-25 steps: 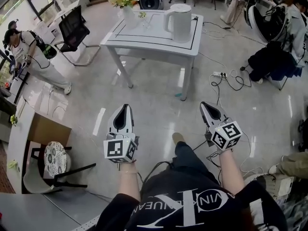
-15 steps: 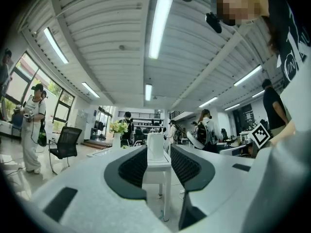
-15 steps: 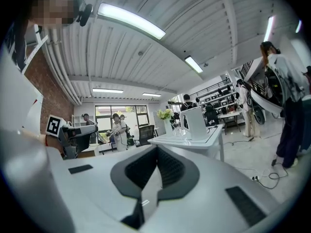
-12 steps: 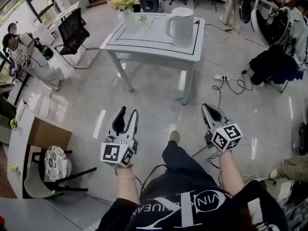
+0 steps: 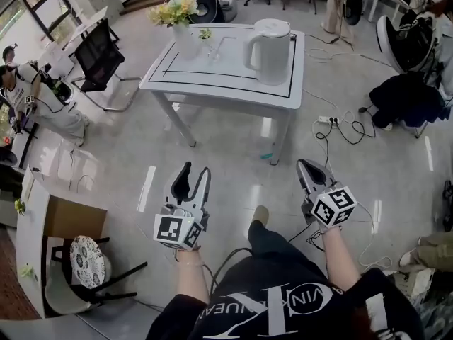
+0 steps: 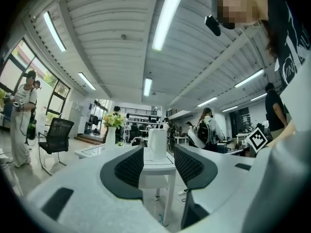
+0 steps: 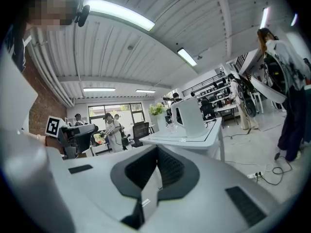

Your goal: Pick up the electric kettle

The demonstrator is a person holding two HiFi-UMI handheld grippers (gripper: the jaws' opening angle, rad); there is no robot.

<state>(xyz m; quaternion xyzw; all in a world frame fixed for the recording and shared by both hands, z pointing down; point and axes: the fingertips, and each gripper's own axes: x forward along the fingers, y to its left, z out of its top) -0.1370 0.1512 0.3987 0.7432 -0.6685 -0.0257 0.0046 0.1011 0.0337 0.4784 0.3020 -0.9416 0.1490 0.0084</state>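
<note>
The white electric kettle stands upright on the right part of a white table, well ahead of both grippers. My left gripper hangs over the floor short of the table. Its jaws are opening with nothing between them. In the left gripper view the kettle shows far off through the gap of the left gripper. My right gripper is shut and empty, also over the floor. In the right gripper view the kettle sits beyond and to the right of the right gripper.
A vase of flowers stands at the table's far left. A black office chair is left of the table. A power strip with cables lies on the floor at the right. A person stands far left.
The left gripper's jaws have gone from shut to apart. Both grippers have moved forward towards the table, which now looks nearer. The right gripper stays shut.
</note>
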